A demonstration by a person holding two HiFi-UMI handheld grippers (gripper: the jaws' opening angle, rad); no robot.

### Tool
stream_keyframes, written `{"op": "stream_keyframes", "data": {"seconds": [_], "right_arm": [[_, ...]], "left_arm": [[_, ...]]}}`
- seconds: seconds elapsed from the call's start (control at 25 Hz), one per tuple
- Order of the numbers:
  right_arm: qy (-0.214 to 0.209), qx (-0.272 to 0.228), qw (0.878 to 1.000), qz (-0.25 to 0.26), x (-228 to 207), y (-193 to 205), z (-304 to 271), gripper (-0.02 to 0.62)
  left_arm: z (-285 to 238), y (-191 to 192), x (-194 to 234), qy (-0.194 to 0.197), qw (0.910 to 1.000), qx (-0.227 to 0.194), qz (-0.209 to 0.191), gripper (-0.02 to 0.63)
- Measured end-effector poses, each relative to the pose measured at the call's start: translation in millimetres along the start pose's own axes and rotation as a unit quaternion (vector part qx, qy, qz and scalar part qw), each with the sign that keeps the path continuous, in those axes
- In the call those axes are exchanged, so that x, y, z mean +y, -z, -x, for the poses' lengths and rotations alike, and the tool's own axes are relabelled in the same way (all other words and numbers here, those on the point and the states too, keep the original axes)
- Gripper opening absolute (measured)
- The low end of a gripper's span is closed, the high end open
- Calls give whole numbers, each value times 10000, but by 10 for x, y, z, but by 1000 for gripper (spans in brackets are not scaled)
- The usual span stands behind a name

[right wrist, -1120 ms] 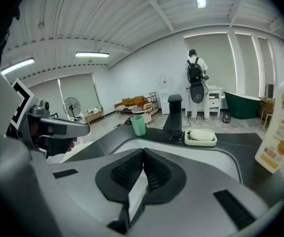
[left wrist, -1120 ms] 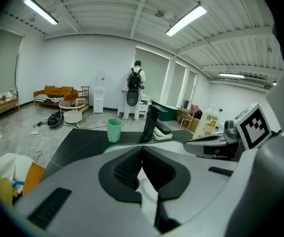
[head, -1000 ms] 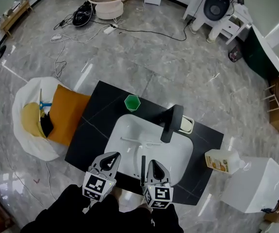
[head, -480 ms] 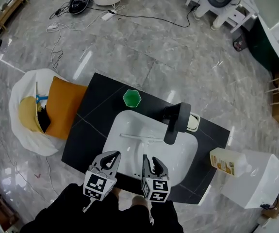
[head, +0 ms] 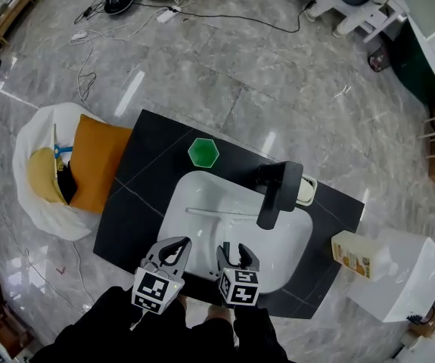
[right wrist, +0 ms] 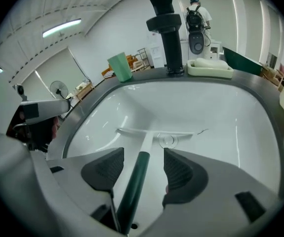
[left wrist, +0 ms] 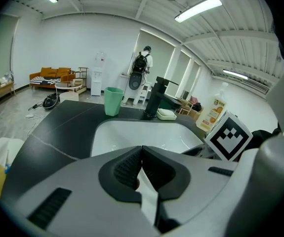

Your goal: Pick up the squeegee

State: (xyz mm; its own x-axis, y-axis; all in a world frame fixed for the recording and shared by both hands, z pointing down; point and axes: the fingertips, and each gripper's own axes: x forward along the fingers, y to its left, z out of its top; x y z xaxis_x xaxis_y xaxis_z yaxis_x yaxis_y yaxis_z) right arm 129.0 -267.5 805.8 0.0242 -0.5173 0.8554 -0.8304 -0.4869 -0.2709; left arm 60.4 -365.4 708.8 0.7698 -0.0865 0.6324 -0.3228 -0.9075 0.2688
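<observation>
A head view looks steeply down on a black stone-look countertop [head: 143, 184] holding a white oval sink basin [head: 193, 191]. The squeegee [head: 217, 212], with a long white blade and a dark green handle, lies inside the basin. Its blade stretches across the middle of the bowl and its handle points toward the lower edge of the frame.

At the bottom centre, two grey hand-held grippers with square-marker cubes reach over the near rim of the sink. The right gripper [head: 233, 249] has just been opening, and its jaws now stand released and wide. In the right gripper view, the green handle [right wrist: 138, 174] runs up between the two dark ribbed pads [right wrist: 179, 174], with a gap on either side. The blade lies flat on the basin floor beside the round drain [right wrist: 168, 140].

The left gripper [head: 173, 245] sits to its left, clenched on nothing. The left gripper view shows its pads [left wrist: 127, 169] pressed together.

Beyond the basin, toward the upper part of the frame, stands a green hexagonal cup [head: 203, 152]. To the right are a black block-shaped faucet [head: 279, 195] and a pale soap dish [head: 306, 190]. At the far left, a white bag [head: 39, 216] holds an orange cushion [head: 100, 169].
</observation>
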Motion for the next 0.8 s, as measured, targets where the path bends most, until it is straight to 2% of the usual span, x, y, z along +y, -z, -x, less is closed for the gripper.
{"op": "stream_keyframes", "data": {"seconds": [0.16, 0.4, 0.8], "right_arm": [[-14, 213, 9998, -65, -19, 67, -128, 286], [-110, 429, 9988, -190, -23, 142, -235, 280], [-17, 523, 9983, -238, 8, 155, -259, 145]], "left_arm": [[-67, 50, 33, 3, 10000, 77, 24, 23], [-132, 104, 54, 15, 9999, 156, 65, 23], [-126, 120, 85, -19, 9998, 176, 112, 23]]}}
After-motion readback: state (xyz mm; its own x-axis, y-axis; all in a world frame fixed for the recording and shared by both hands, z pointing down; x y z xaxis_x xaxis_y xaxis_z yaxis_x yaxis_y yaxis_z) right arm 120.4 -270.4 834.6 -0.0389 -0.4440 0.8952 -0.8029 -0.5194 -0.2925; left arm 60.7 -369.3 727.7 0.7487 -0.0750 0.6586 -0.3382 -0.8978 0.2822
